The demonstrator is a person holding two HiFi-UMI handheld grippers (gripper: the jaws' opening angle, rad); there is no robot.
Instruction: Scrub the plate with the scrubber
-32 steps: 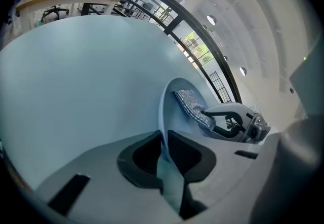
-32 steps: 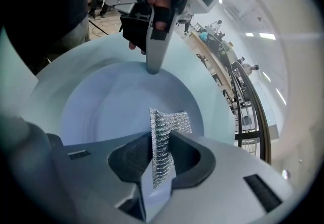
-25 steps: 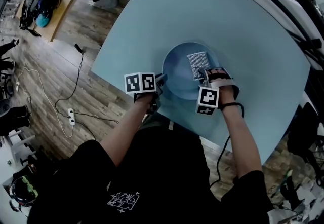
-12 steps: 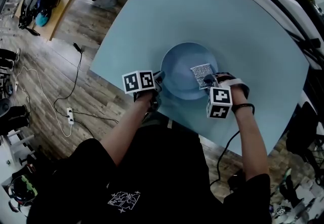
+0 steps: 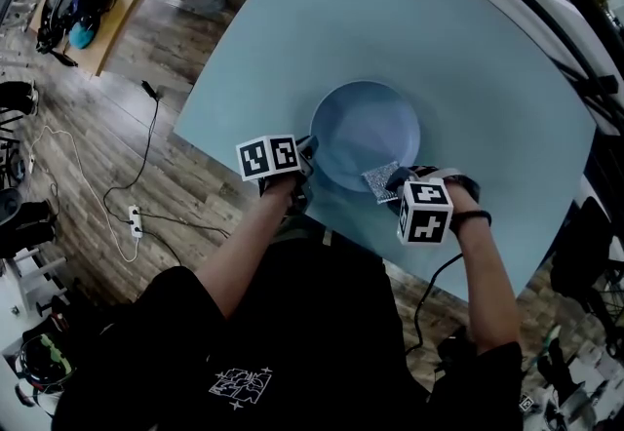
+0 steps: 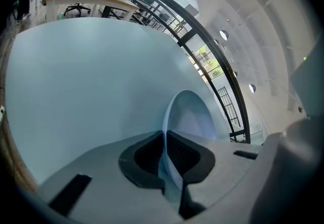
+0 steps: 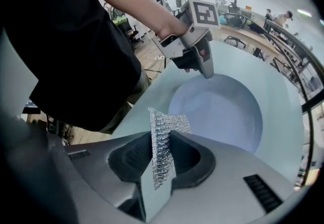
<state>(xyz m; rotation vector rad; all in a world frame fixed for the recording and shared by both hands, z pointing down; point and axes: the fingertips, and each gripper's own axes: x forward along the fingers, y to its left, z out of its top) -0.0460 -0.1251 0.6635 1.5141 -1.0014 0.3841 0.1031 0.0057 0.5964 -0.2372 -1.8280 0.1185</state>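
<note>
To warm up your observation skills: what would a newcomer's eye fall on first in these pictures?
The round blue plate in the middle of the pale table stands out first. The left hand-held gripper is clamped on its near-left rim, while the right hand-held gripper pinches a glittering silver scrubber at the plate's near edge.

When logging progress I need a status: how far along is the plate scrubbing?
Done: the left gripper clamps the plate by its rim, and the right gripper grips the scrubber. In hand: the scrubber sits at the plate's near edge; contact is unclear. Remaining: the plate shows no visible dirt or suds, so how much scrubbing remains cannot be told.
</note>
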